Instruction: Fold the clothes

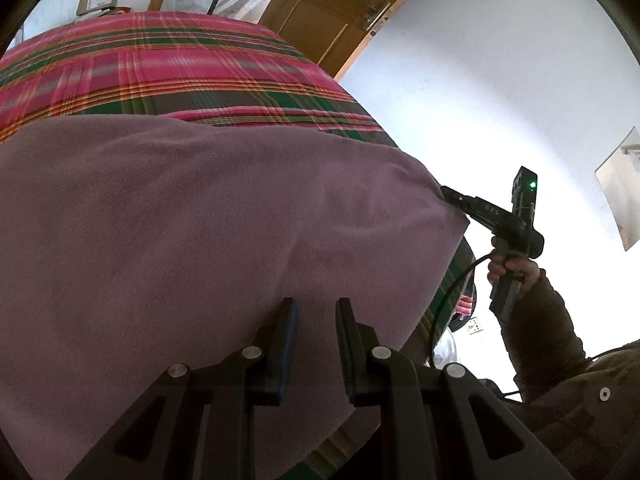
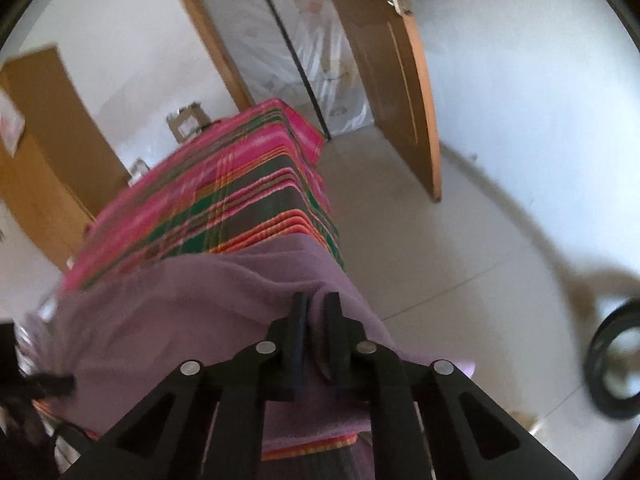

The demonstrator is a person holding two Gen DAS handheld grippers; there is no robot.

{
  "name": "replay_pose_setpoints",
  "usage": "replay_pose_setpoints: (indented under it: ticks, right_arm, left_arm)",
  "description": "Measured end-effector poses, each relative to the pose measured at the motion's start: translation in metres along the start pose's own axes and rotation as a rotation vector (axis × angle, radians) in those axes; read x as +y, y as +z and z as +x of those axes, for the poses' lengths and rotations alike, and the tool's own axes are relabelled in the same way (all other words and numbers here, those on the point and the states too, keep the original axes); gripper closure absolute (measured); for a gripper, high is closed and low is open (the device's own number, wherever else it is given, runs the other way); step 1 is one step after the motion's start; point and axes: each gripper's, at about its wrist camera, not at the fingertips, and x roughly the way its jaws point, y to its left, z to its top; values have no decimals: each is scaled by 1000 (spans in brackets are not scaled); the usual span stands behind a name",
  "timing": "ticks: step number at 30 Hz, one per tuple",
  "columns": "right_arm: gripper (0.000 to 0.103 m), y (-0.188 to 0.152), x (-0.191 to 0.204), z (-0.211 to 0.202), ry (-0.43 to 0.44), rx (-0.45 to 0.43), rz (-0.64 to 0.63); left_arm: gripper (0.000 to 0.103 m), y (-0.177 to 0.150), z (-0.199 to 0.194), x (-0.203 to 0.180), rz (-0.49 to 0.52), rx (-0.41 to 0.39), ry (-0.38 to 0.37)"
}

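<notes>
Soft mauve fleece garment (image 1: 168, 220) lies spread over pink-and-green plaid cloth (image 1: 160, 64) covering table. Left gripper (image 1: 316, 312) hovers over near edge of fleece, fingers apart, nothing between them. Right gripper (image 2: 316, 308) at fleece's right corner, fingers nearly together, pinching fold of mauve fabric. Person's hand (image 1: 512, 268) grips right gripper's handle. Wooden door (image 2: 400, 80) stands open behind.
</notes>
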Motion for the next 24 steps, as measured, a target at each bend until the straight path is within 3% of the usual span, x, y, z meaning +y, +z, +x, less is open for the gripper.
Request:
replay_pose_setpoints:
  ticks: [5, 12, 17, 24]
  right_arm:
    - [96, -2, 6, -16, -3, -50, -12]
    - [96, -17, 26, -36, -25, -70, -140]
    - [96, -22, 23, -26, -9, 2, -160]
    - [89, -12, 3, -17, 91, 71, -30]
  left_arm:
    - [83, -1, 0, -1, 0, 0, 6]
    - [83, -1, 1, 0, -2, -1, 5]
    - [83, -1, 0, 1, -2, -1, 4]
    - [83, 1, 1, 2, -5, 0, -3]
